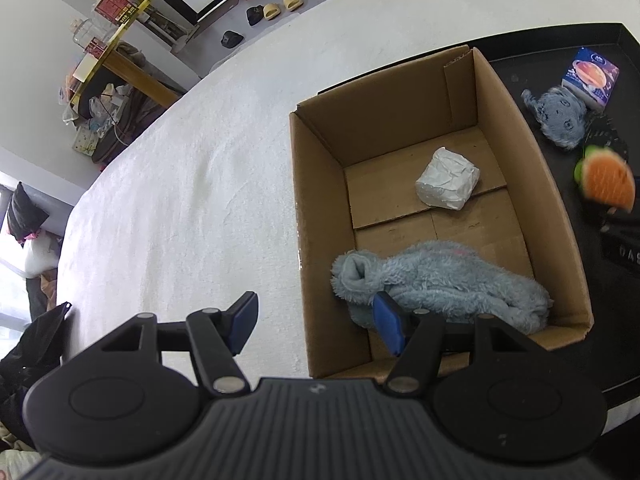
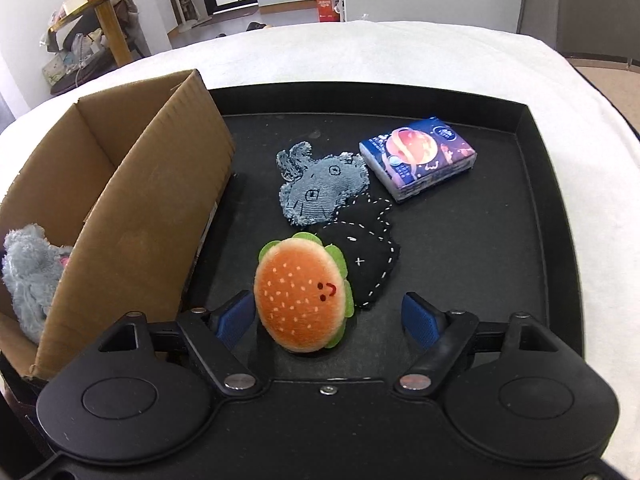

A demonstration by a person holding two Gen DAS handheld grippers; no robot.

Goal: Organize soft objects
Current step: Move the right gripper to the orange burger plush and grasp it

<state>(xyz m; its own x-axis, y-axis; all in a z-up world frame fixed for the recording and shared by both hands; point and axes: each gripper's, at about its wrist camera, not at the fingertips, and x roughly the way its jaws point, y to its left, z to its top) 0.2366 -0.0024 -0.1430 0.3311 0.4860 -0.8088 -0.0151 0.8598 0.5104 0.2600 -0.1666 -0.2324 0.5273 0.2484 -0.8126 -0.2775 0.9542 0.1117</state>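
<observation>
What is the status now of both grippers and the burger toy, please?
Right gripper open, jaws either side of burger plush, no grip yet. Left gripper open, empty, at cardboard box. Black felt toy touches burger.

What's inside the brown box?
Inside the cardboard box lie a fluffy blue plush near the front and a white wrapped packet further back. Whatever sits under the plush is hidden.
</observation>
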